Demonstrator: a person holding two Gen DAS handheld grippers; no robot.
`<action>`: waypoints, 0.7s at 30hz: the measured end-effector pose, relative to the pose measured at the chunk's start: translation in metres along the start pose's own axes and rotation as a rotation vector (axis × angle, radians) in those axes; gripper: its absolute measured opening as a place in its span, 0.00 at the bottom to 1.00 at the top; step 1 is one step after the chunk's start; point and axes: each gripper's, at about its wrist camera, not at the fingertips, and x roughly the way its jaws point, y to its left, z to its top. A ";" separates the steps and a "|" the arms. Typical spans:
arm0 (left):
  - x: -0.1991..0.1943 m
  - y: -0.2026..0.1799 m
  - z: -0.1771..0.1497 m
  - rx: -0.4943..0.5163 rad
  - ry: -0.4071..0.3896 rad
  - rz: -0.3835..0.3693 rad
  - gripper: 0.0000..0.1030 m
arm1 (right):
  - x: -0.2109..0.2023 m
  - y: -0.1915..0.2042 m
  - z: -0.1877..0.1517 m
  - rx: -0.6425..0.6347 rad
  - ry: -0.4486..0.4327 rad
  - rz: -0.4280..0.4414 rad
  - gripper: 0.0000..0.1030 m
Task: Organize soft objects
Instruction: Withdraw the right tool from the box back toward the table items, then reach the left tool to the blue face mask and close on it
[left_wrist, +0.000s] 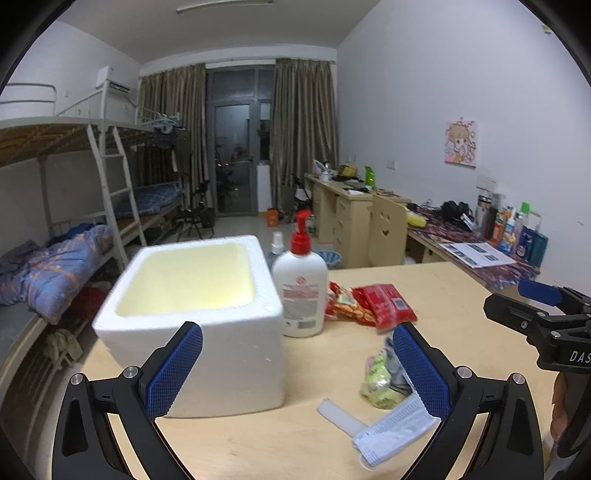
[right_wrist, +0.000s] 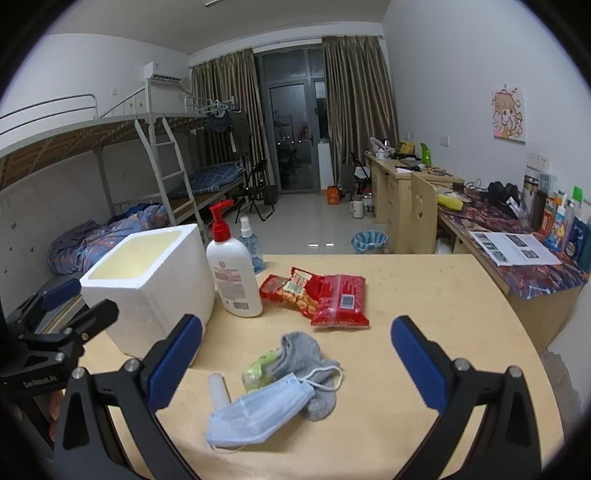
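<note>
Styrofoam box (right_wrist: 147, 284) sits empty on the counter (right_wrist: 424, 295); nothing is sorted yet. Grey sock (right_wrist: 306, 354) and face mask (right_wrist: 258, 410) lie near me. My right hand-held gripper (right_wrist: 295, 347) and left hand-held gripper (left_wrist: 295, 354) gape wide, holding nothing.

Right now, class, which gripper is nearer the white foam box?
Left. The left gripper has one finger right in front of the foam box; the right gripper sits farther right, over the sock.
</note>
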 end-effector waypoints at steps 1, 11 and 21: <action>0.002 -0.001 -0.002 0.001 0.007 -0.011 1.00 | -0.002 -0.003 -0.004 0.003 -0.003 -0.001 1.00; 0.020 -0.020 -0.047 0.028 0.064 -0.109 1.00 | 0.002 -0.015 -0.040 -0.014 0.030 -0.044 1.00; 0.031 -0.043 -0.085 0.083 0.092 -0.190 1.00 | 0.001 -0.036 -0.068 0.043 0.053 -0.045 1.00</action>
